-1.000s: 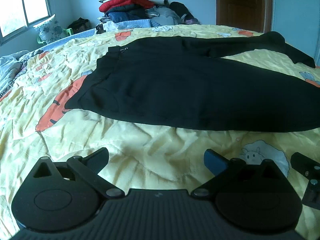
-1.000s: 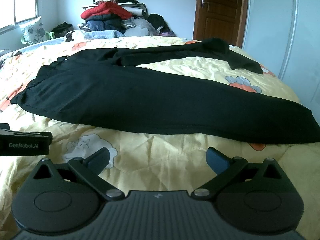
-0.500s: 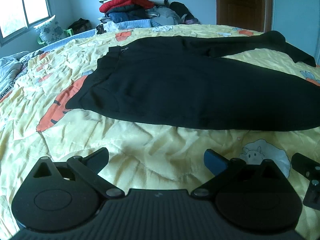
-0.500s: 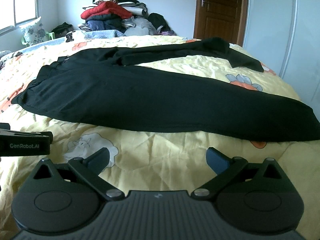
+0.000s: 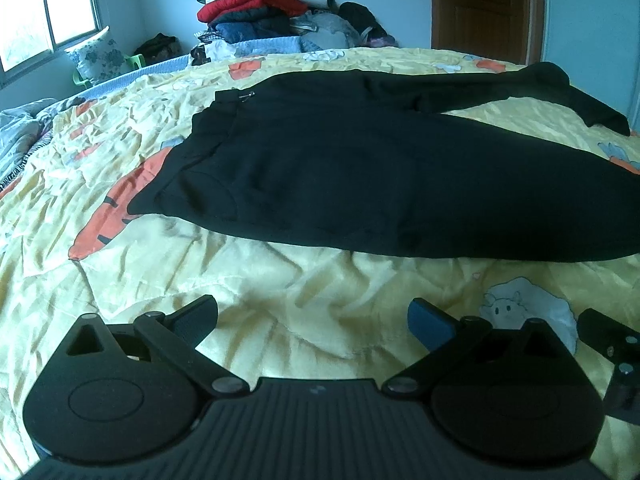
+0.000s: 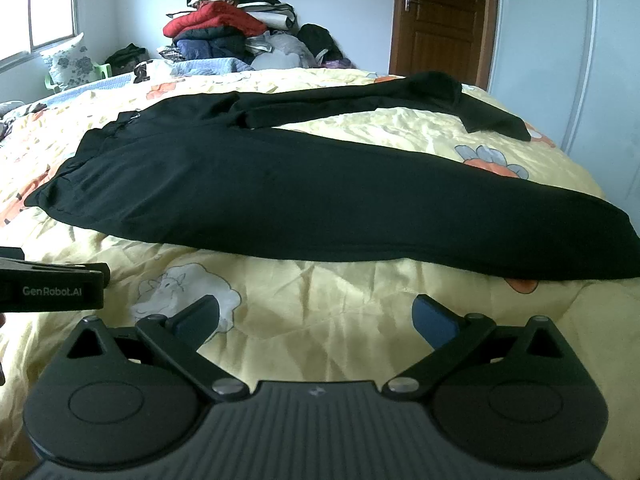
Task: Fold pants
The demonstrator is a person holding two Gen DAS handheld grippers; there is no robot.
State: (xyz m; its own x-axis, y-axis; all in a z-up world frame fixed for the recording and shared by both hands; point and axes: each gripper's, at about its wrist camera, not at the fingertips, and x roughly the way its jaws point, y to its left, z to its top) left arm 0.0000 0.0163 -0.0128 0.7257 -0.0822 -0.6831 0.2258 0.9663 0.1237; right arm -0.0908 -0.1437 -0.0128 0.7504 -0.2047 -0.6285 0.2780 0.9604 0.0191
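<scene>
Bedroom setup: a bed with a yellow cartoon-print quilt (image 5: pixel 280 280), a heap of clothes (image 6: pixel 224 28) stacked against the far wall beyond it, and a brown door (image 6: pixel 436 16) to the right of that heap.

The black pants (image 5: pixel 360 168) lie spread flat on the quilt, pretty much in the middle of it. Folding looks like it hasn't started: the 2 legs sit apart in a V, not stacked, so I'd say everything is still left, legs together first, then halving the length.

The long axis runs side to side across the quilt, with the waistband (image 6: pixel 96 148) at the left end and the near leg's hem (image 6: pixel 600 240) at the right end. The far leg angles off toward the door side.

The left gripper (image 5: pixel 314 318) and right gripper (image 6: pixel 316 316) both hover over bare quilt on the near side of the pants, fingers spread wide, holding nothing.
</scene>
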